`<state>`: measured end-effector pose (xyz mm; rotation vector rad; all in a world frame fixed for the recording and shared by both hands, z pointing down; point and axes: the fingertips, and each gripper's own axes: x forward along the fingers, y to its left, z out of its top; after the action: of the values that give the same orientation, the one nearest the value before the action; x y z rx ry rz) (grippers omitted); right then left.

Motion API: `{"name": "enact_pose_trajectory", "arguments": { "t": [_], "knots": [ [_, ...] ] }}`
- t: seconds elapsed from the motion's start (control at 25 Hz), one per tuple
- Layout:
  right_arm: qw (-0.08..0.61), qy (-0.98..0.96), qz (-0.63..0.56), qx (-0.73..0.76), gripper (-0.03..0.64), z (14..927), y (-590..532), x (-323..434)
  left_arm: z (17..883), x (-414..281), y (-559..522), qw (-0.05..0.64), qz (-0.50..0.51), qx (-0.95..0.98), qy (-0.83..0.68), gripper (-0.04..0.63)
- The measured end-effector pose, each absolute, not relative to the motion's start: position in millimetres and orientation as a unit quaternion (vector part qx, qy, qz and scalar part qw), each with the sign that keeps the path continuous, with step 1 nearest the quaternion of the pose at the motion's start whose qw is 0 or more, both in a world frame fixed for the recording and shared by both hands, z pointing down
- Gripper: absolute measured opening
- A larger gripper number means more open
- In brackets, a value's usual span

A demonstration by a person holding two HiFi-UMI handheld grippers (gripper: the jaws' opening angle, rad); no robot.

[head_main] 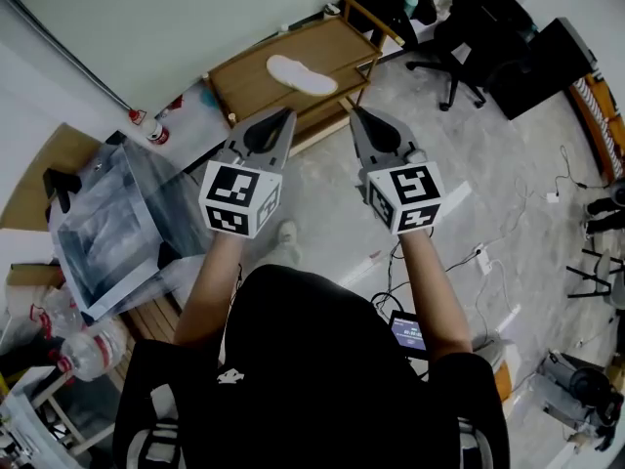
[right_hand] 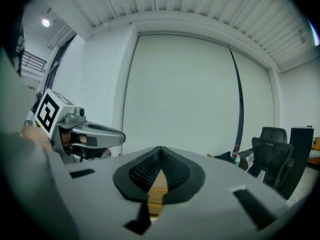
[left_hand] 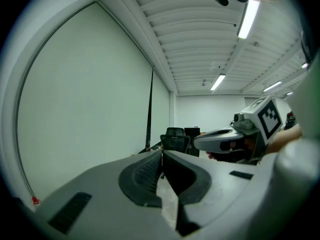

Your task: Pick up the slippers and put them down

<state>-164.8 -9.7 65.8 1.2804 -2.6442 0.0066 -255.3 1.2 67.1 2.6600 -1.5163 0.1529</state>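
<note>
A white slipper (head_main: 302, 73) lies on top of a low wooden shelf (head_main: 244, 76) at the far side of the floor in the head view. My left gripper (head_main: 290, 113) is held out toward it, jaws shut and empty, its tip just short of the shelf's front edge. My right gripper (head_main: 355, 112) is level beside it, also shut with nothing between its jaws. In the left gripper view the jaws (left_hand: 161, 153) meet at the tips, and the right gripper (left_hand: 235, 140) shows to the side. The right gripper view shows its closed jaws (right_hand: 161, 149) over the wooden shelf (right_hand: 156, 196).
A clear plastic box (head_main: 112, 225) stands on a bench at the left. Black office chairs (head_main: 469, 27) and bags stand at the back right. Cables (head_main: 488, 252) trail over the grey floor on the right. A red-capped bottle (head_main: 153, 130) stands by the wall.
</note>
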Motion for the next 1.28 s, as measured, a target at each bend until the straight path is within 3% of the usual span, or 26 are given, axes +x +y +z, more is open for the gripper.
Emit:
{"name": "enact_pose_trajectory", "arguments": {
  "t": [0.76, 1.28],
  "knots": [
    [0.147, -0.884, 0.020, 0.442, -0.017, 101, -153, -244, 99, -322, -147, 0.082, 0.043, 0.879, -0.468, 0.008],
    [0.169, -0.884, 0.049, 0.433, -0.017, 139, -212, -235, 134, -324, -202, 0.112, 0.055, 0.871, -0.475, 0.008]
  ]
}}
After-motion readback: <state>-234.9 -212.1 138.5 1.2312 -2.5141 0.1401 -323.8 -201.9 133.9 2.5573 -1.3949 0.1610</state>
